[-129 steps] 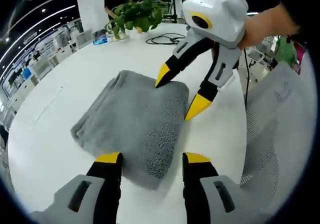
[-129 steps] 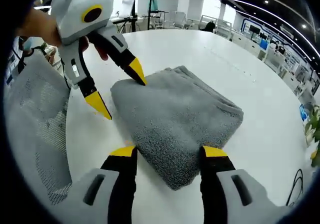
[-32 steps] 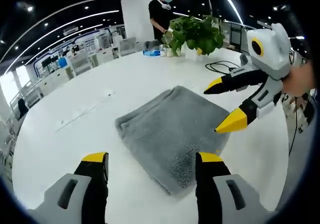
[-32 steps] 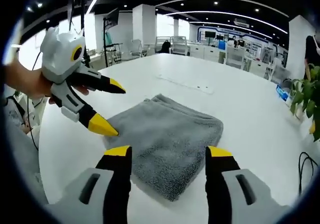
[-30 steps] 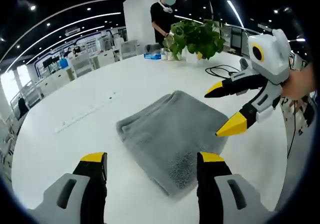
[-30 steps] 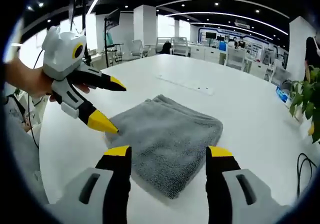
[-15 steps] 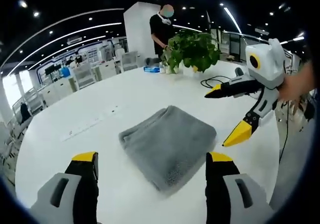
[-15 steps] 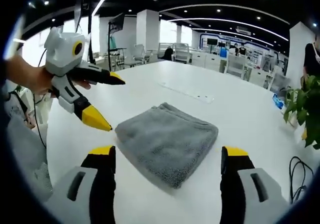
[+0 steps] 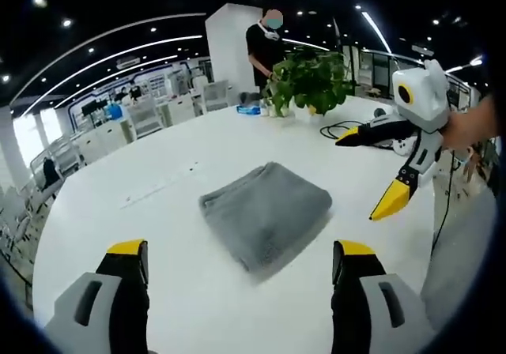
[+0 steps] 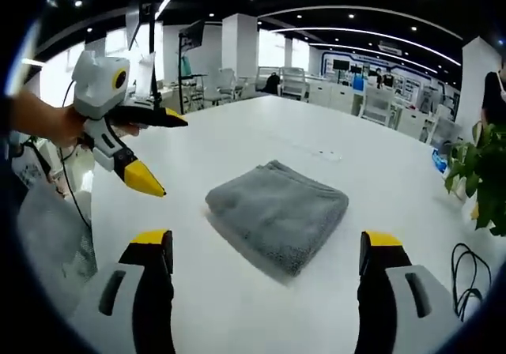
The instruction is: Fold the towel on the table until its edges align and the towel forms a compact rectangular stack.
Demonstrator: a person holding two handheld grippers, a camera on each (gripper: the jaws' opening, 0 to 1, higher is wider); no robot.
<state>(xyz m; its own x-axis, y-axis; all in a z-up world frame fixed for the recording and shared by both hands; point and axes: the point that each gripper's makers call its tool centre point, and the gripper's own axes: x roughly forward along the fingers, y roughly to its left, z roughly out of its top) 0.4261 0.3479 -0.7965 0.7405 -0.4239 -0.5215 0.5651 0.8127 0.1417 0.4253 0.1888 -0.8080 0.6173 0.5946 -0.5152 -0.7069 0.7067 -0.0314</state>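
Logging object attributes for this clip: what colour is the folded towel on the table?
Plain grey, no pattern; the towel shows best in the right gripper view.

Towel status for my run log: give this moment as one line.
towel: folded, flat on table | left gripper: open | right gripper: open | neither touching towel

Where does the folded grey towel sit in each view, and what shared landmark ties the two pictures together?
Left gripper view: towel lies centre, on the white table, between that tool's open jaws.
Right gripper view: towel lies centre, slightly above the middle.
Shared landmark: the potted plant, behind the towel in the left gripper view, at the right edge in the right gripper view.
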